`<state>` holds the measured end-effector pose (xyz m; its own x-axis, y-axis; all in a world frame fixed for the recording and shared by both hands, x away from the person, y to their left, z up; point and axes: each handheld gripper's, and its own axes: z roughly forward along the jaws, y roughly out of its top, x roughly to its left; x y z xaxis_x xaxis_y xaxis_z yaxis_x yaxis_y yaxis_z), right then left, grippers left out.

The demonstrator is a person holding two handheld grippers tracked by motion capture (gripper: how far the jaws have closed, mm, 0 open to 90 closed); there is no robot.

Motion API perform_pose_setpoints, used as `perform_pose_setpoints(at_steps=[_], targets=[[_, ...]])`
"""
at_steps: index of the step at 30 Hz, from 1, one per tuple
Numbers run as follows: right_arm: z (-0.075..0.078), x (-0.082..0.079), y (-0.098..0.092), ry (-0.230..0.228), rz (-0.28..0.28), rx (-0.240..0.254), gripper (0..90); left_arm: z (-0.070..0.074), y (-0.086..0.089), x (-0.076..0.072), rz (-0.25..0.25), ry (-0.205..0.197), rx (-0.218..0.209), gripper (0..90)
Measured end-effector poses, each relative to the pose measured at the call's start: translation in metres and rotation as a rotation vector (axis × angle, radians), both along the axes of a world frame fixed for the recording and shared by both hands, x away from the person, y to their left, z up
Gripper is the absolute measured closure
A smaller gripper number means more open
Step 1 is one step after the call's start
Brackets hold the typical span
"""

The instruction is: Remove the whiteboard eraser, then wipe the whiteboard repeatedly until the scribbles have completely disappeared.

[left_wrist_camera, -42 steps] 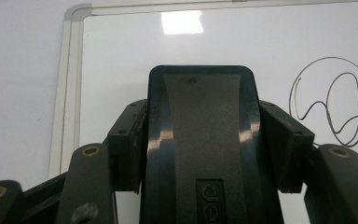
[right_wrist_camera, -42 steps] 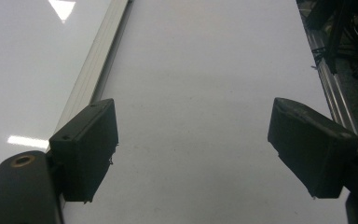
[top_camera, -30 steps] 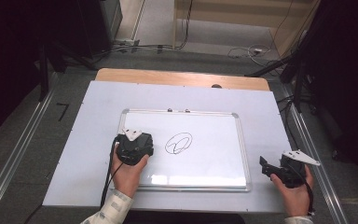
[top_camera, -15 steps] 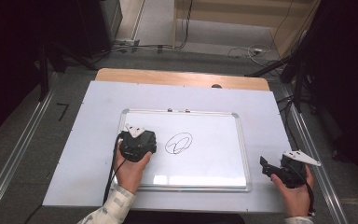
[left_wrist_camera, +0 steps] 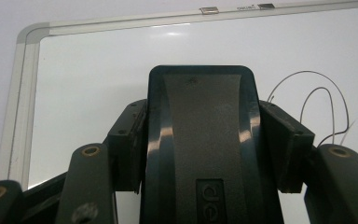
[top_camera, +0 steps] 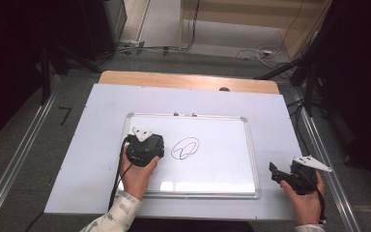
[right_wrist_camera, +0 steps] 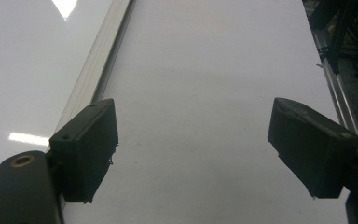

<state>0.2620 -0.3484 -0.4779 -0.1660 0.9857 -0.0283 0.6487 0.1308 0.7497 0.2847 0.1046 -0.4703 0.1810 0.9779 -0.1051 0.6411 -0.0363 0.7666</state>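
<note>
The step in hand looks like wiping the whiteboard; the left gripper, nearest the person at the board's left part, has its jaws pressed against both sides of a black eraser, which sits over the white surface; the right gripper hangs idle past the board's right edge above the pale table cover, its jaws spread wide with nothing between them. Just beyond the eraser, toward the middle of the board, lies the drawn loop, a thin dark scribble not yet rubbed out; the next move probably calls for sliding the eraser sideways across that scribble, flat and pressed down, while the board stays put.
</note>
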Motion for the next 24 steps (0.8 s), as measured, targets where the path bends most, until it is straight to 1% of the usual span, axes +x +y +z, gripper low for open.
perform_pose_setpoints(at_steps=[9,15,20,24], targets=[[0.000,0.000,0.000,0.001,-0.002,0.001,14.8,-0.001,-0.004,0.002,-0.011,0.005,0.002,40.7],[0.000,-0.001,-0.001,-0.002,0.000,0.001,14.8,0.000,-0.008,0.004,-0.018,0.002,-0.007,40.7],[0.000,0.000,-0.001,-0.002,-0.001,0.002,14.8,-0.001,-0.010,0.008,-0.030,0.005,-0.008,40.7],[-0.001,0.001,-0.001,0.003,-0.003,0.000,14.8,-0.002,-0.013,0.014,-0.034,0.002,-0.020,40.7]])
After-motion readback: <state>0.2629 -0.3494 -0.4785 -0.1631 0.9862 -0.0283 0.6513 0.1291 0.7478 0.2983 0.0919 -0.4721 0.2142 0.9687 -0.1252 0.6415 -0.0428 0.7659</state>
